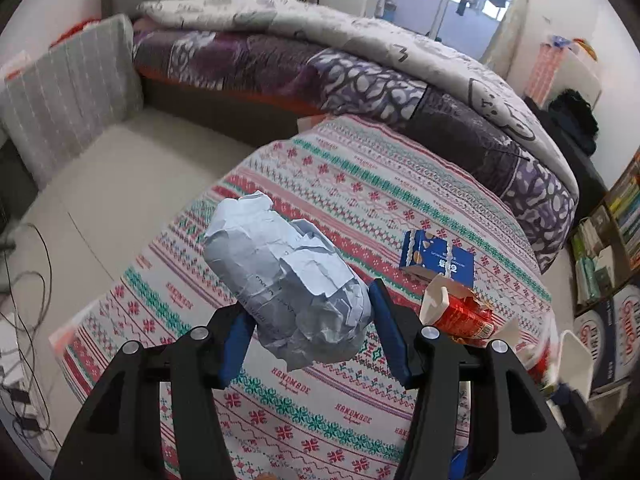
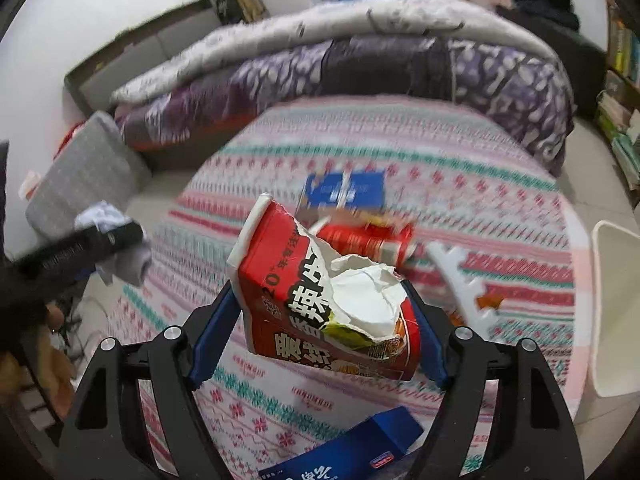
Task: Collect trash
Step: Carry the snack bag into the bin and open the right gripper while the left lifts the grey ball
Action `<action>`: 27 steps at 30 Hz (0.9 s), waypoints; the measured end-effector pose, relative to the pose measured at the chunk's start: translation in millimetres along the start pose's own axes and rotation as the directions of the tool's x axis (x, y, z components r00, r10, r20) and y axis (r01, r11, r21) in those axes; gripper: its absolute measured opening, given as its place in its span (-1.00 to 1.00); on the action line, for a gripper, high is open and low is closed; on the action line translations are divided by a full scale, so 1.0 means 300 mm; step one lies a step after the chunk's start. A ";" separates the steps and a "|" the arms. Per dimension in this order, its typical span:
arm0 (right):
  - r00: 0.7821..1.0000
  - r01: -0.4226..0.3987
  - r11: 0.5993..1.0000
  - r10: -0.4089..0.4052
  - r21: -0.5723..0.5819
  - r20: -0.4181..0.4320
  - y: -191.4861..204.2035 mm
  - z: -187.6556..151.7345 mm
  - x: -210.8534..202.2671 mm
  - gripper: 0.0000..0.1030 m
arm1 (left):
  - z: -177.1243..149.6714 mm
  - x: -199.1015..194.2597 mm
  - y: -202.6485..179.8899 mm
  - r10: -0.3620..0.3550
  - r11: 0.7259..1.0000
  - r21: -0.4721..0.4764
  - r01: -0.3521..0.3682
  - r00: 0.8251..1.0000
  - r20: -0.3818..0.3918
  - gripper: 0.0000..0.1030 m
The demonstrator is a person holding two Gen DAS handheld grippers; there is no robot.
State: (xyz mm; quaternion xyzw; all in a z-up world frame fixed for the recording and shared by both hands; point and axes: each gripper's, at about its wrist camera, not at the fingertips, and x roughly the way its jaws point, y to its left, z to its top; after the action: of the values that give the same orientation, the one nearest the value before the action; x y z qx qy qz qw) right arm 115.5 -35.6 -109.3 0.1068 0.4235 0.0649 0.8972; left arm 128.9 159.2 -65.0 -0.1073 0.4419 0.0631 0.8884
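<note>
My left gripper (image 1: 310, 316) is shut on a crumpled ball of white paper (image 1: 288, 276) and holds it above the patterned cloth (image 1: 360, 184). My right gripper (image 2: 320, 320) is shut on a torn red noodle carton (image 2: 320, 304), also held above the cloth; the carton shows in the left wrist view (image 1: 456, 308). A blue box (image 1: 438, 258) lies flat on the cloth ahead, also in the right wrist view (image 2: 346, 190). A second red torn wrapper (image 2: 368, 240) lies behind the carton. Another blue box (image 2: 348, 448) lies near me. The left gripper with the paper shows at left (image 2: 108, 240).
A white bin (image 2: 616, 316) stands at the right edge of the cloth. A white plastic piece (image 2: 460, 276) lies on the cloth. A bed with purple bedding (image 1: 360, 76) lies behind. A grey cushion (image 1: 68, 92) and cables (image 1: 24, 288) are on the left, bookshelves (image 1: 616, 220) on the right.
</note>
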 end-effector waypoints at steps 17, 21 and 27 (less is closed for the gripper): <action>0.944 0.246 0.966 -0.259 0.083 0.205 -0.174 0.035 -0.137 0.47 | -0.071 -0.016 -0.266 -0.016 0.987 0.163 0.000 0.995 0.097 0.08; 0.930 0.280 0.954 -0.297 0.104 0.218 -0.230 0.037 -0.170 0.47 | -0.090 -0.038 -0.346 -0.044 0.979 0.202 0.019 0.992 0.122 0.08; 0.908 0.327 0.937 -0.348 0.125 0.234 -0.309 0.029 -0.219 0.47 | -0.118 -0.066 -0.454 -0.090 0.967 0.251 0.053 0.986 0.140 0.08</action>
State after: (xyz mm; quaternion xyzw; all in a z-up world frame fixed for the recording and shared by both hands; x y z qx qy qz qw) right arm 83.1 -140.1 -77.8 0.0766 0.3204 -0.1231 0.9361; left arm 118.0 18.1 -51.6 -0.0072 0.3739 -0.0165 0.9273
